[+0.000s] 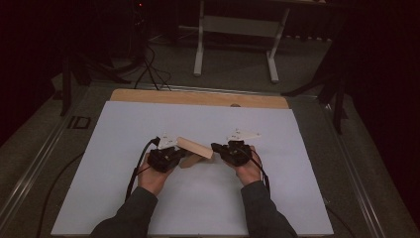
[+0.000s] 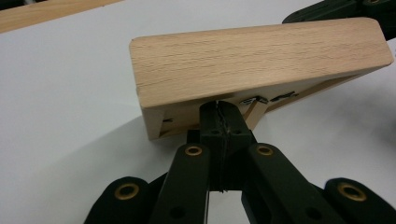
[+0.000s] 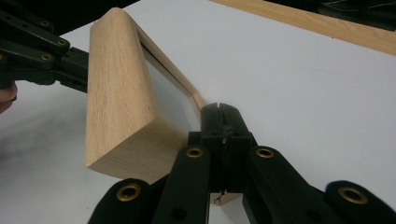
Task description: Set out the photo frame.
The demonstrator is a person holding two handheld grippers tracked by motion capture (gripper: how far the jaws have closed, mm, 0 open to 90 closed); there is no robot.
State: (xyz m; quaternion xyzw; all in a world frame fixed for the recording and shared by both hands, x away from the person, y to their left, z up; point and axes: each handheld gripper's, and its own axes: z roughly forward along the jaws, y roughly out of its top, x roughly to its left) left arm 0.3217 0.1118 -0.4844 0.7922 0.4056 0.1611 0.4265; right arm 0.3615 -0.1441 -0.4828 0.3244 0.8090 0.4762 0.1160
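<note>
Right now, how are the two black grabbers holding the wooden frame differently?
The left gripper bites the wooden frame at its left end, the right gripper at the opposite end. In its own view, the left gripper pinches beneath the frame's broad face, while the right gripper pinches a thin edge beside the frame's tall side. Both have their jaws squeezed shut on the frame, tilted above the white table sheet.
</note>
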